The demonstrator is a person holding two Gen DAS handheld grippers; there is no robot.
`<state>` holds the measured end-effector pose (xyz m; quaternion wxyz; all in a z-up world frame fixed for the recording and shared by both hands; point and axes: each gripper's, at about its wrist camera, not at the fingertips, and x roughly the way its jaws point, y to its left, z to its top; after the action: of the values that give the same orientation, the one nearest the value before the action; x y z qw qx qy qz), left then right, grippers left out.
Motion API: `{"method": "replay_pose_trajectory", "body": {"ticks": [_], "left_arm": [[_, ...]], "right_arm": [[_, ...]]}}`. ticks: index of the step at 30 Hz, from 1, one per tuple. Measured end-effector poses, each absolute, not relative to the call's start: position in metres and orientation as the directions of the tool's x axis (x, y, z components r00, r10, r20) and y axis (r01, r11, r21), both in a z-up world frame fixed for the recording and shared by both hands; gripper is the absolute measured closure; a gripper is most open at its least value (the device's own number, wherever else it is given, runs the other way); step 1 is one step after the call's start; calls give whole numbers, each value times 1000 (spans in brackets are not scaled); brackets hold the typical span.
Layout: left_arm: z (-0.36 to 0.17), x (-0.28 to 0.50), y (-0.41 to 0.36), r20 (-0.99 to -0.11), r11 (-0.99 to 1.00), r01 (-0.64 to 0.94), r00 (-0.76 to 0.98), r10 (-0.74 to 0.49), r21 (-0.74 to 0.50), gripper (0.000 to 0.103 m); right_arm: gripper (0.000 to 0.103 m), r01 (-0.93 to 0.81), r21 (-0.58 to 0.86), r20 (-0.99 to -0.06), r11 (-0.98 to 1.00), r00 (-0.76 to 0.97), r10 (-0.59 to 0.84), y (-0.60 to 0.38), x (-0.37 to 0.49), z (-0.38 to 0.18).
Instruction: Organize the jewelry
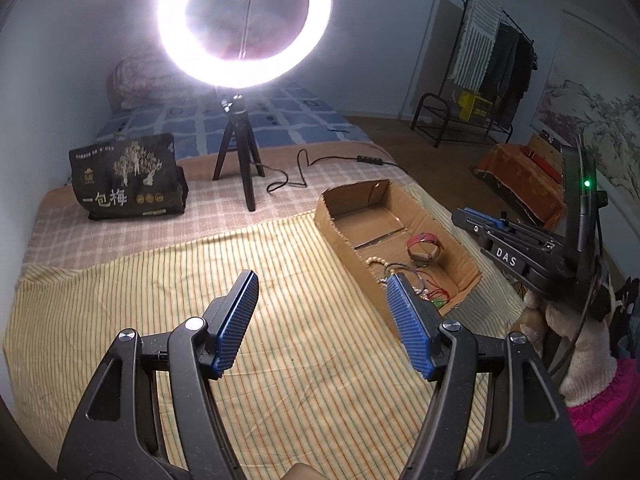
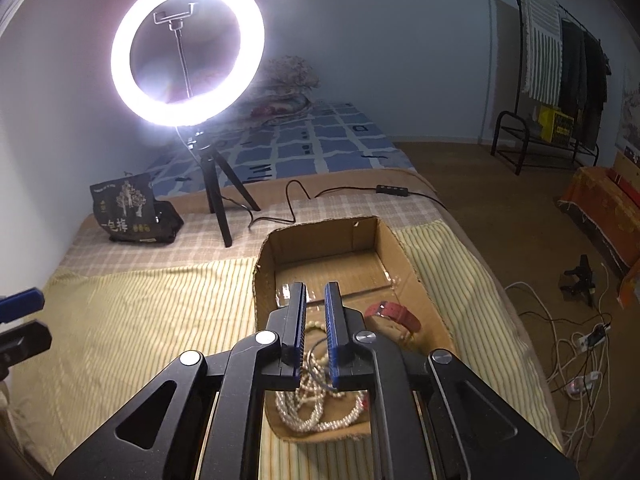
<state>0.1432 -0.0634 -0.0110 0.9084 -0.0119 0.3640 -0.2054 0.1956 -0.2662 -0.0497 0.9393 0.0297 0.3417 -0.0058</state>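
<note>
Currently my right gripper (image 2: pixel 316 300) hangs over the cardboard box (image 2: pixel 404 252), its jaws a narrow slit apart with nothing visibly clamped between them. My left gripper (image 1: pixel 320 292) stands wide apart and empty above the striped cloth (image 1: pixel 160 280), beside the box. The jewelry lies at the near end of the box: a pearl necklace (image 2: pixel 320 408) in loops, a red watch (image 2: pixel 396 316) just beyond it, and thin cords (image 1: pixel 436 292).

Risk, as I judge it: the strands overlap, so lifting one may drag others along or spill them over the low torn rim. A narrow opening may also pinch a single bead and slip.

My right gripper body covers much of the necklace. The cords are too small and tangled to identify. Glare from the ring light (image 2: pixel 188 50) washes out the wall behind.
</note>
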Motion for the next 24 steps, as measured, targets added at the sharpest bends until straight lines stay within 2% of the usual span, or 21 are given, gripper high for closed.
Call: {"method": "replay_pose_trajectory", "body": {"ticks": [3,5,7,8,10,11,13,16,18,24], "left_arm": [[-7,134,-71,-640,913,378,666,-383,-154,34],[-3,128,-76,-628,912,385,678,-382,-139,34],[0,122,-80,-615,912,390,690,-381,-127,34],[1,120,-82,-609,913,390,697,-379,-122,34],[4,116,-84,-598,915,388,709,-373,-110,27],[5,114,-84,-593,916,387,715,-371,-107,19],[8,108,-85,-575,918,385,732,-366,-96,17],[11,102,-85,-563,927,370,755,-337,-59,15],[13,98,-86,-559,929,368,761,-329,-47,5],[16,87,-90,-519,934,356,802,-294,20,2]], "right_arm": [[90,29,46,-640,999,768,7,-267,185,-45],[79,26,45,-633,999,774,9,-267,177,-41],[64,24,46,-623,999,782,10,-267,169,-36],[63,24,41,-614,999,789,6,-267,163,-32],[55,23,33,-604,999,797,1,-266,157,-28],[52,24,30,-598,999,802,-1,-266,153,-26],[40,31,28,-583,999,812,-9,-266,145,-23],[31,47,16,-563,999,826,-30,-267,136,-19],[23,64,4,-547,998,836,-51,-268,131,-17],[22,94,-4,-521,996,849,-82,-270,125,-14]]}}
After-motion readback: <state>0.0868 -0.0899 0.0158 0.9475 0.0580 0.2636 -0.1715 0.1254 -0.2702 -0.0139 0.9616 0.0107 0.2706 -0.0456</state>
